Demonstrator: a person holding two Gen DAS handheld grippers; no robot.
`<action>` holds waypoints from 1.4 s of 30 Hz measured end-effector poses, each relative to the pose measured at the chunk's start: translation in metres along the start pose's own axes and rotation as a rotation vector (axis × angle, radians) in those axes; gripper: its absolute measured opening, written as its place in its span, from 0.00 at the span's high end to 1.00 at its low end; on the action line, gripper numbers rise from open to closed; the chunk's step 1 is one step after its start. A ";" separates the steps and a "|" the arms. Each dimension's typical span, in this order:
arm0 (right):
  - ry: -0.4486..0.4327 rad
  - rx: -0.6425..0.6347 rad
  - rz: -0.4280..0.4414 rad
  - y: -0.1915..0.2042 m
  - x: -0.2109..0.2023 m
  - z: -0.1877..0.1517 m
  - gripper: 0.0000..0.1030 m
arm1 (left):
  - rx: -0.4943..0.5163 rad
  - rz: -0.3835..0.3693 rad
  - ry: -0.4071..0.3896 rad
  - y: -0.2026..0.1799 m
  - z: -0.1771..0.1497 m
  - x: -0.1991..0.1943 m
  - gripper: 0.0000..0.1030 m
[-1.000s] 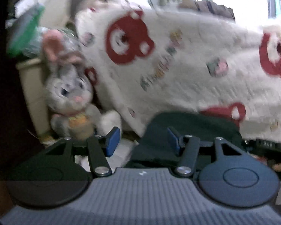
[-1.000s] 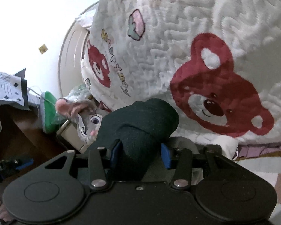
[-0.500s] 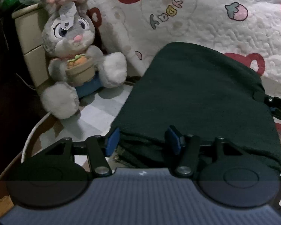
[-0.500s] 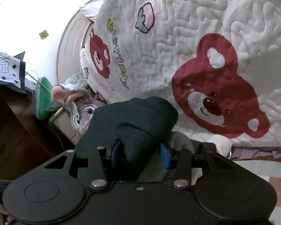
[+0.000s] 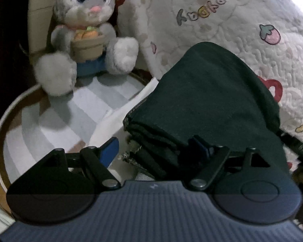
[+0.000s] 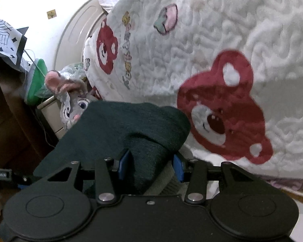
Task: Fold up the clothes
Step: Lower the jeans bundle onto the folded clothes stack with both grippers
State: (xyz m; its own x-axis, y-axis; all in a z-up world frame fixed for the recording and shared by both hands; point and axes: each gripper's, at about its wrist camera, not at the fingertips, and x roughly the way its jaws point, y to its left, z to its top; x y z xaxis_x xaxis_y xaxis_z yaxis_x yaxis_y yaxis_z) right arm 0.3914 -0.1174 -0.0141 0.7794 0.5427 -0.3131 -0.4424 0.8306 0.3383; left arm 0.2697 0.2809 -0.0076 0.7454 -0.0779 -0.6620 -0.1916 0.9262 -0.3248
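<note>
Gripping a thick fold of the dark green garment [image 6: 119, 133], the right gripper [image 6: 150, 166] has cloth filling the gap between its blue pads. The left gripper [image 5: 154, 147] stands open, its jaws spread around the bundle's stacked hem edges without pinching them. The folded bundle stretches between both tools, lying forward of each toward the bear-print quilt [image 5: 222, 20], above a striped rug [image 5: 56, 121]. Whether it rests down or hangs is hidden; a plush rabbit [image 5: 86, 34] sits beyond.
</note>
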 end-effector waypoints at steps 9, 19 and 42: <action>-0.045 -0.488 0.041 0.044 0.006 0.013 0.82 | 0.080 0.021 0.001 -0.008 0.004 -0.001 0.30; 0.063 -0.234 0.013 0.011 0.050 0.009 0.83 | 0.150 0.070 -0.012 -0.014 0.002 0.007 0.27; -0.123 -0.176 0.197 0.045 -0.070 -0.078 0.51 | 0.412 0.128 -0.273 -0.077 -0.078 -0.072 0.16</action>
State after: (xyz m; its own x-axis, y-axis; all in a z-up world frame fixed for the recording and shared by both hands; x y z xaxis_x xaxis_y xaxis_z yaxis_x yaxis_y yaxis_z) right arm 0.2820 -0.1081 -0.0459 0.7141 0.6853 -0.1432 -0.6523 0.7256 0.2191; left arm 0.1811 0.1860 0.0125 0.8827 0.0935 -0.4606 -0.0651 0.9949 0.0771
